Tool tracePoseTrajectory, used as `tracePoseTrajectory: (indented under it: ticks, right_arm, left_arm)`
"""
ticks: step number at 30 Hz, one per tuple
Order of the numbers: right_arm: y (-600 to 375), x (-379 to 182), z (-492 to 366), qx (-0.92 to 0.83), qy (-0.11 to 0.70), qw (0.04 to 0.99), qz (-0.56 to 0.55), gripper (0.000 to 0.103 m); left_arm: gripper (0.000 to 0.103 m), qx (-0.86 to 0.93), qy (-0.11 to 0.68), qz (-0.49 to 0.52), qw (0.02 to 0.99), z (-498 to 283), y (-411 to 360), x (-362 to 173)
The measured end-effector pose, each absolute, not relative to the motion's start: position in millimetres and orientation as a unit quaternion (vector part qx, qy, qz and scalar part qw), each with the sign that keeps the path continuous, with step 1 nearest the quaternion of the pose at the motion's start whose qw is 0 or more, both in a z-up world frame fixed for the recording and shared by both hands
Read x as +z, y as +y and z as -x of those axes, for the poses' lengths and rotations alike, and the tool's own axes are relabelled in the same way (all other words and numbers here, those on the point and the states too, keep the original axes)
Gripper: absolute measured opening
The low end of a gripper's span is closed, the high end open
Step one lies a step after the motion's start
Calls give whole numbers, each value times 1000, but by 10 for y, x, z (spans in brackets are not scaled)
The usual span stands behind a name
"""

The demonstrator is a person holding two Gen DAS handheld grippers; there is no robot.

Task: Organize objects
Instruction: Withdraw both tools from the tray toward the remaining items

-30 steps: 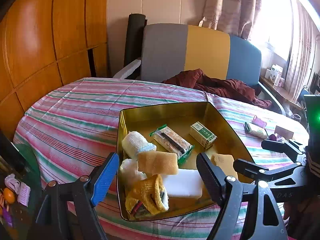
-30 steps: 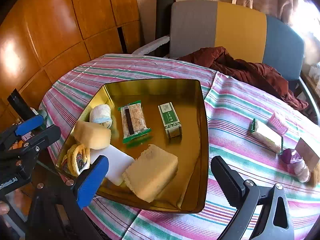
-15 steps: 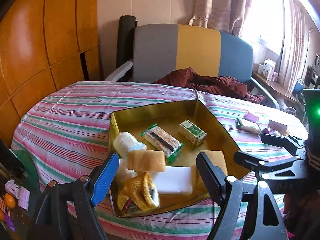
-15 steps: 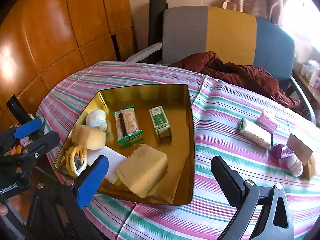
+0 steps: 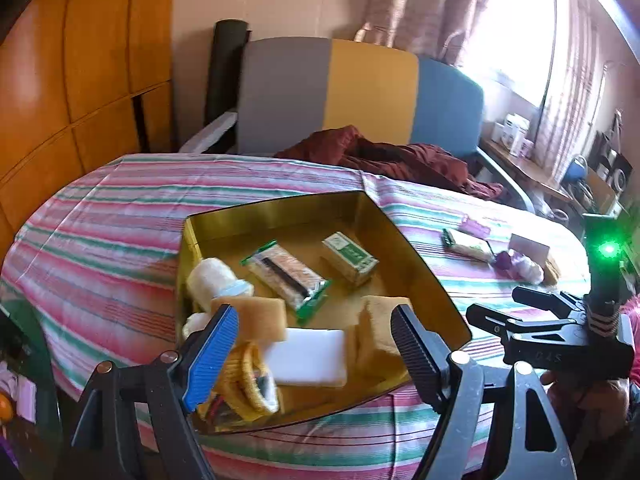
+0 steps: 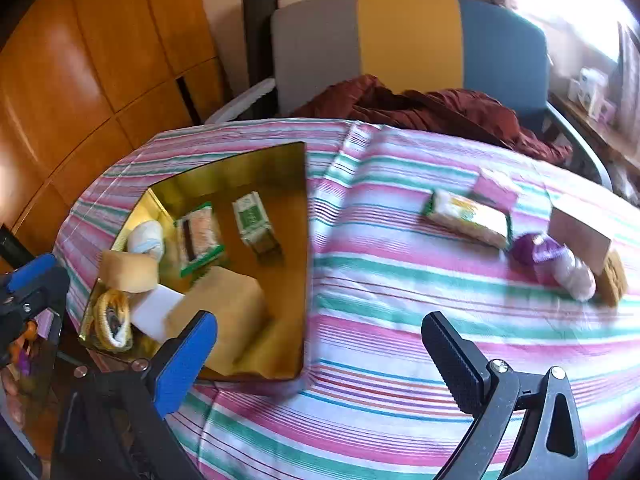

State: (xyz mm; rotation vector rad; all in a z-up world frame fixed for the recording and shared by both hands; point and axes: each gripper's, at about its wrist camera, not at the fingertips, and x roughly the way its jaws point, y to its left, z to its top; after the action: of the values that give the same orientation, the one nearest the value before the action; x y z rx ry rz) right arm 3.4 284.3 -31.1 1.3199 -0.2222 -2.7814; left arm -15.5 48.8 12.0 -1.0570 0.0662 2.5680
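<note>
A gold tin tray [image 5: 280, 208] [image 6: 256, 164] sits on the striped tablecloth and holds several items: a green snack bar [image 5: 286, 274], a small green box [image 5: 350, 257], yellow sponges [image 6: 224, 304], a white block [image 5: 308, 356]. Loose on the cloth at the right lie a green-edged packet [image 6: 468, 218], a pink packet [image 6: 496, 188], a purple-capped item [image 6: 552, 258] and a card box [image 6: 580, 236]. My left gripper [image 5: 312, 348] is open and empty over the tray's near edge. My right gripper [image 6: 316, 352] is open and empty above the cloth, right of the tray.
A grey, yellow and blue chair [image 6: 408, 40] with a maroon cloth [image 6: 432, 108] stands behind the table. Wooden panels [image 5: 80, 80] are at the left. The table's near edge drops off below both grippers.
The right gripper has swung right, away from the tray toward the loose items. The left gripper has drawn back a little and stays over the tray. Both stay open.
</note>
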Motion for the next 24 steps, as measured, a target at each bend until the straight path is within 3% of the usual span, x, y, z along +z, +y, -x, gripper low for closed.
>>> tracePoseTrajectory:
  ticks: [13,24]
  right_arm:
    - [3760,-612,-230,-871,-153,-57,-464,103]
    - [4320,-722,-344,-846,-166,-110,-494,103]
  left_arm:
    - [79,885,76,382,255,195,1086,123]
    - [81,846,124,394,336,422,2026,210]
